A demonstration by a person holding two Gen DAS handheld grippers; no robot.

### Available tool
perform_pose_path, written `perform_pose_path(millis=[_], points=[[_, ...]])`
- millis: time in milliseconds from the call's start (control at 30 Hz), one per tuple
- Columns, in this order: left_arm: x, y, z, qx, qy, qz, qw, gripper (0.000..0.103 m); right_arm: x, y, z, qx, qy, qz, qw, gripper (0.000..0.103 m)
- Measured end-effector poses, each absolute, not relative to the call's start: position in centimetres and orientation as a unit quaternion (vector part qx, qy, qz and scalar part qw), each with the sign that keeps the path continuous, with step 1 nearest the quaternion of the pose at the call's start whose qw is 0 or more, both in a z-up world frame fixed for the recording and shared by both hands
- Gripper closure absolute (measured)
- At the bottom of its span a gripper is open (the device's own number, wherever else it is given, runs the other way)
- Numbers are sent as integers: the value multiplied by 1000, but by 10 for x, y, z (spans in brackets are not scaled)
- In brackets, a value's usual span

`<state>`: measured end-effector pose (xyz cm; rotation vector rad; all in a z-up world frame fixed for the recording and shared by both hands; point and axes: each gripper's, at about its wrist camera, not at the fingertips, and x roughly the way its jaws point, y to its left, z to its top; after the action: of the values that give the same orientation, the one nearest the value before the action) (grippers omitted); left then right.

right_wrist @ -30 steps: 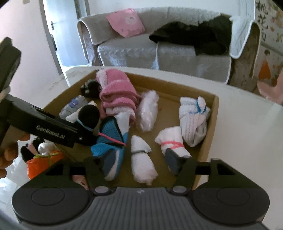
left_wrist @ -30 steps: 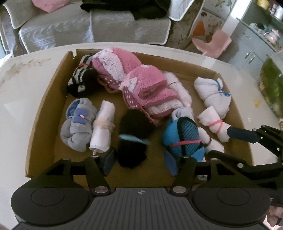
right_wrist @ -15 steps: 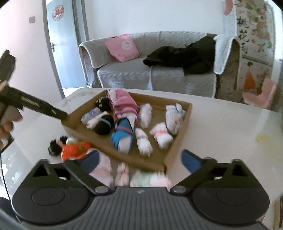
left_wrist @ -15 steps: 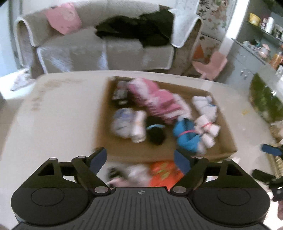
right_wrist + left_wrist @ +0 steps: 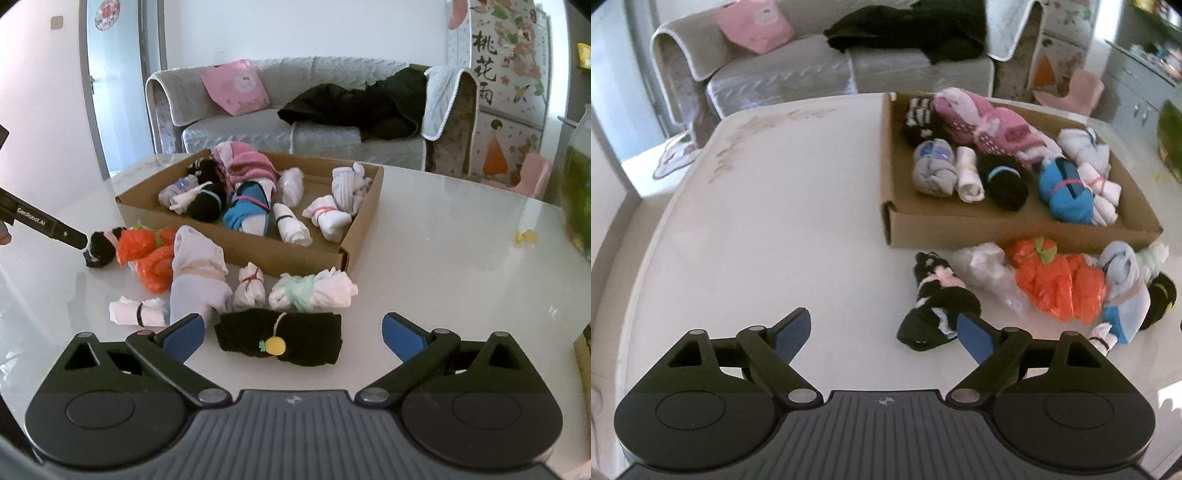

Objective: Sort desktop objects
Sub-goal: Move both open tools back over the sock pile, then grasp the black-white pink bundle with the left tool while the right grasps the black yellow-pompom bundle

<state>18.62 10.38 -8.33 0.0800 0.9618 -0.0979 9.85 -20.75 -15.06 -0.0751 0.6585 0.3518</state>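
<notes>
Socks bundled into rolls make up the load here, some already lying in the cardboard box and the others loose on the white table just in front of its near wall. Taking the left side first, the left gripper has just been opening and now stands wide with nothing between its pads; the black-and-white sock roll lies just ahead of its right finger and a little to the right of its centre line, its long axis running away from the gripper and slightly to the right. Beyond that roll, further right, sit the orange bundle and a pale blue roll, both close against the box. On the right side, the right gripper has also just been opening, is spread wide and holds nothing; the black sock with the yellow pineapple charm lies directly between and just ahead of its fingers, long axis crosswise to them. That sock is probably the easiest next pick, being squarely in the right gripper's span, though the pads would close along its length. The box lies ahead of the right gripper, beyond the loose rolls.
</notes>
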Motion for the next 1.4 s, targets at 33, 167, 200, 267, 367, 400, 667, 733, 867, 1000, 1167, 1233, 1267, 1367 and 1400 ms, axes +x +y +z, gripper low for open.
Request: perform_pose_path(millis=[33,167,200,267,367,400,667,733,867,1000,1167,1233,1267,1367,1400], points=[[188,103,-85,41,462,-48,884,13,100,-207,-153,-35,323,172,930,1],[191,102,-91,31,463,-57,884,13,106,-202,-162,-23,331,166,929,1],[192,102,-92,28,462,-60,884,13,107,-201,-164,-22,332,164,928,1],[194,100,-94,28,462,-64,884,13,110,-197,-169,-20,334,164,928,1],[194,98,-95,30,463,-67,883,13,111,-192,-174,-20,338,166,926,0],[193,97,-94,30,461,-70,884,13,111,-192,-175,-21,339,167,926,0],[205,99,-92,6,459,-62,886,9,113,-192,-182,-17,345,164,924,1],[210,98,-98,4,465,-60,883,9,114,-191,-182,-19,346,166,923,1],[217,94,-103,4,468,-56,882,9,117,-187,-184,-26,352,163,921,1],[218,90,-105,7,465,-56,883,10,118,-185,-184,-29,354,159,921,1],[215,87,-111,21,469,-54,881,34,117,-184,-184,-37,350,159,923,11],[211,87,-110,24,465,-52,884,41,117,-184,-184,-37,347,156,924,15],[210,87,-109,22,465,-54,884,45,117,-184,-183,-37,346,154,925,16],[207,88,-108,18,467,-60,882,52,116,-185,-183,-35,344,158,925,19],[207,88,-107,17,467,-60,882,53,116,-185,-182,-35,343,158,925,21]])
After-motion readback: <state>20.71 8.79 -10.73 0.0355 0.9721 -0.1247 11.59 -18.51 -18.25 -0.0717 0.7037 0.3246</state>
